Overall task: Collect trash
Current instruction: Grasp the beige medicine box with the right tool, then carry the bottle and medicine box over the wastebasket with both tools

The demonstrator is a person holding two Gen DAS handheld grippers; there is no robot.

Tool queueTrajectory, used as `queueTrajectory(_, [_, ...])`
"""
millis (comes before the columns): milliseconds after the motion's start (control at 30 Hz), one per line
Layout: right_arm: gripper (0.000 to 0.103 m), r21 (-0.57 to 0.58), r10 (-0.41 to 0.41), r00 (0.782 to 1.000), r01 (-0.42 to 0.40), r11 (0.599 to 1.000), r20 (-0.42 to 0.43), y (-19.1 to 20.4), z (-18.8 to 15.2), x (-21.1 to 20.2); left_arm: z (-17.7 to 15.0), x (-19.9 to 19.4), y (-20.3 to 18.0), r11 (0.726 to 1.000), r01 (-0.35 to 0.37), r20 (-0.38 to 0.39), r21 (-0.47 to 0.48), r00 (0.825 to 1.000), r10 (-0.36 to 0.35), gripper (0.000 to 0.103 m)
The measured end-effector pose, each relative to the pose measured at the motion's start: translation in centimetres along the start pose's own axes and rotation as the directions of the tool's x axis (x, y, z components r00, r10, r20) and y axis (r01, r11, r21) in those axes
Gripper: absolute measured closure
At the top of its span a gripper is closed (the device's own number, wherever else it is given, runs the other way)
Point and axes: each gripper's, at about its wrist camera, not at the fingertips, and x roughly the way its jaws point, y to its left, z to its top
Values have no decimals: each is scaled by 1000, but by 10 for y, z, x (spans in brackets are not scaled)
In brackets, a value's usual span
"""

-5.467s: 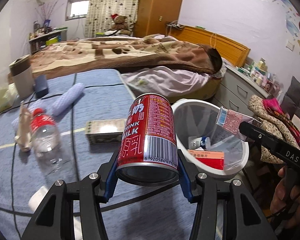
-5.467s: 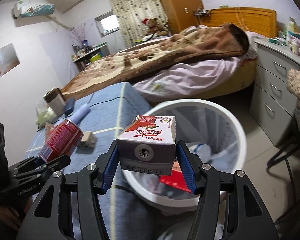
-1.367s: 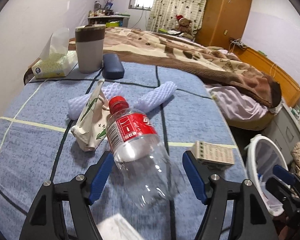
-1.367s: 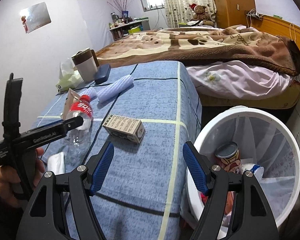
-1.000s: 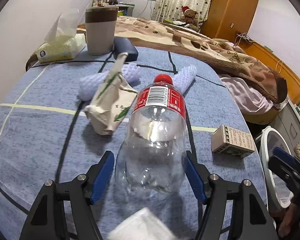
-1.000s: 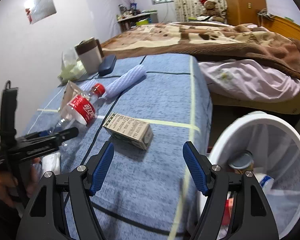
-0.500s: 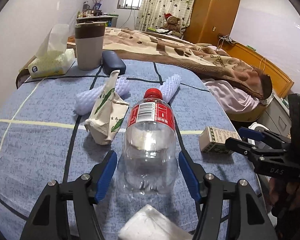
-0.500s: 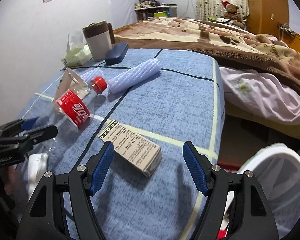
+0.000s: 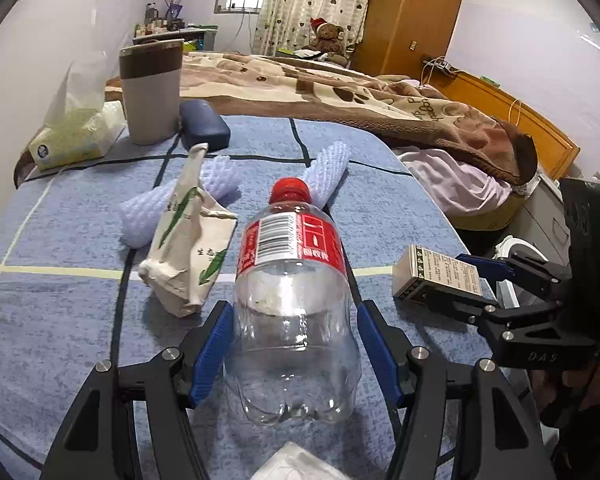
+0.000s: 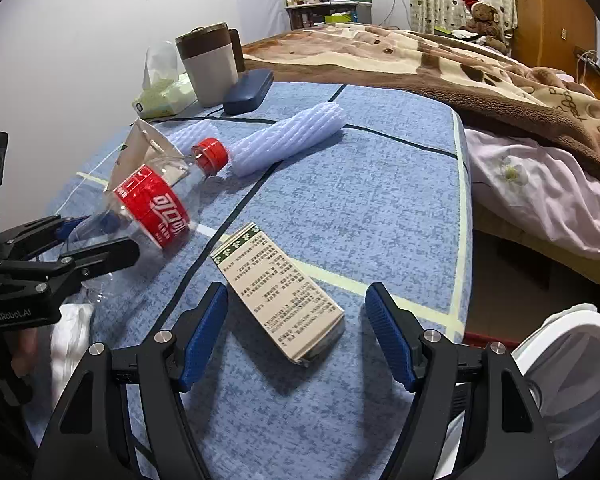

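Jaws: just narrowed onto bottle (image 9: 292,264) beside the box (image 9: 436,276) (left gripper (image 9: 294,320)) — pinched thin clear wall; risked buckling, squirting loose.

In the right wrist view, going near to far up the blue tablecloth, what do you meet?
Printed cardboard box → clear plastic bottle with red label → lilac ribbed foam sleeve → dark blue glasses case → grey cup with brown lid.

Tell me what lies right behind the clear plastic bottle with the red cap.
Behind the clear plastic bottle, past its cap, lies a pale ribbed foam sleeve; the cap covers the sleeve's near end. A crumpled paper bag lies beside the bottle.
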Motion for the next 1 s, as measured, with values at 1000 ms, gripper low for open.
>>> queueTrajectory(1000, [65, 136, -64, 992, 49, 989, 106, 5, -32, -52, -12, -24, -22, 1000, -14, 4, 11, 1000, 14, 42])
